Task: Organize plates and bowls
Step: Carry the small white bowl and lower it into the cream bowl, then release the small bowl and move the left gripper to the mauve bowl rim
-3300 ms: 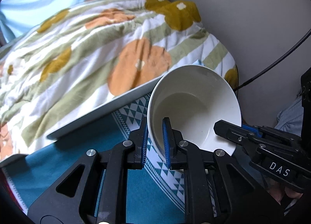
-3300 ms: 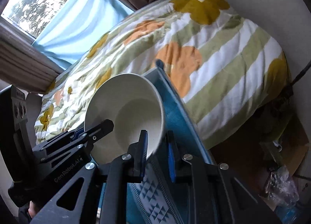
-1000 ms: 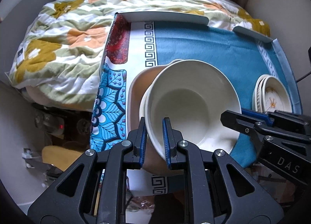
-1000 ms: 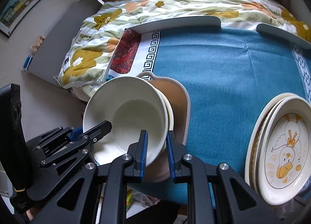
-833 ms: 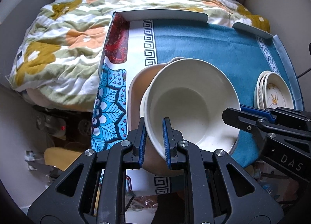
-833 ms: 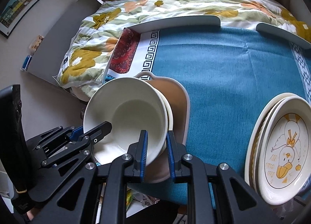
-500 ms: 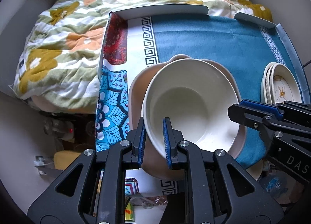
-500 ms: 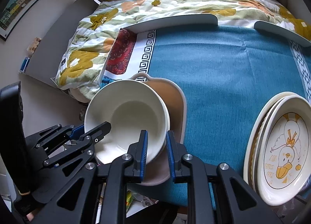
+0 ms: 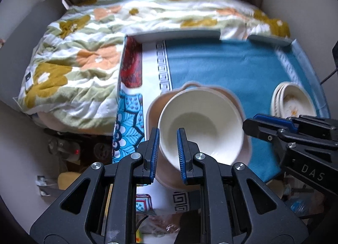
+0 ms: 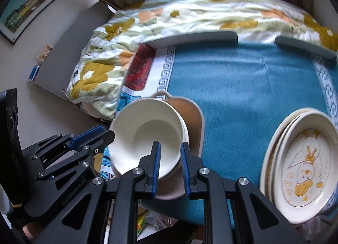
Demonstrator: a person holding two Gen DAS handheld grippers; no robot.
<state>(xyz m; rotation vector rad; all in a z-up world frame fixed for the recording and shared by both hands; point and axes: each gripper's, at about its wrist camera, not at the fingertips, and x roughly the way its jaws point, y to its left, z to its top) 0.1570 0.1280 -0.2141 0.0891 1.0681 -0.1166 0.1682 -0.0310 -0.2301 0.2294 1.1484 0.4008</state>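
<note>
Gripping one cream bowl [image 9: 198, 121] between two grippers' pinching jaws, beside three stacked plates [image 10: 300, 163].

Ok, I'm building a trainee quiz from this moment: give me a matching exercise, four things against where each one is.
Things:
1. white bowl
2. tan dish
3. duck plate
4. floral quilt

Places:
a. top of a stack, right side of the blue cloth
b. rim clamped by the left tool and the right tool
c. beyond the table's far edge
d. directly beneath the bowl

Pairs: 1-b, 2-d, 3-a, 4-c
</note>
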